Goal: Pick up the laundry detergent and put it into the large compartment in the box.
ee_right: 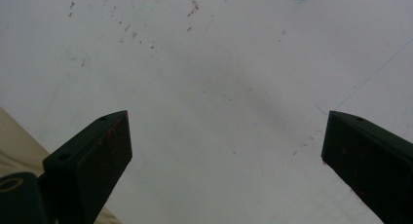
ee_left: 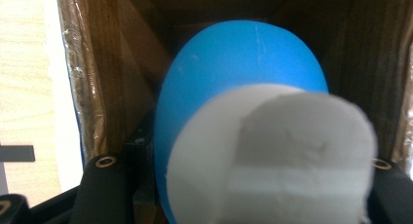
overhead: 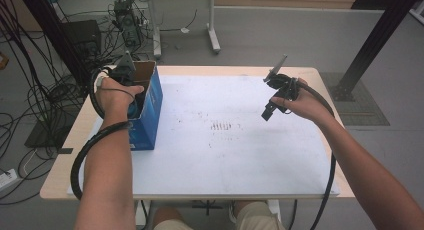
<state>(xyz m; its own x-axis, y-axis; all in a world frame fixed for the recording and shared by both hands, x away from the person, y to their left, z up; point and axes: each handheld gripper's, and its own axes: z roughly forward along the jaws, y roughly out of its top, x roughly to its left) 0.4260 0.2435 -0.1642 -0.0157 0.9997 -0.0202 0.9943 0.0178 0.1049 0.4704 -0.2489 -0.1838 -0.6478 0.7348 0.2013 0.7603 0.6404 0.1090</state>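
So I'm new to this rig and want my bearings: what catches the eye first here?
The blue cardboard box at the table's left edge, open at the top, with the left gripper reaching into it. Inside, that gripper is shut on a blue and white object. The right gripper hovers open above the stained white mat.

Grey floor point(overhead: 280, 35), tangled black cables point(overhead: 35, 90), white-legged desk point(overhead: 212, 25) behind.

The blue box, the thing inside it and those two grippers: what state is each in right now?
Blue box: upright on the table, top open.
Blue and white object: inside the box, clamped in the left gripper.
Left gripper: reaching down into the box, shut on the object.
Right gripper: held above the white mat, jaws wide open, holding nothing.
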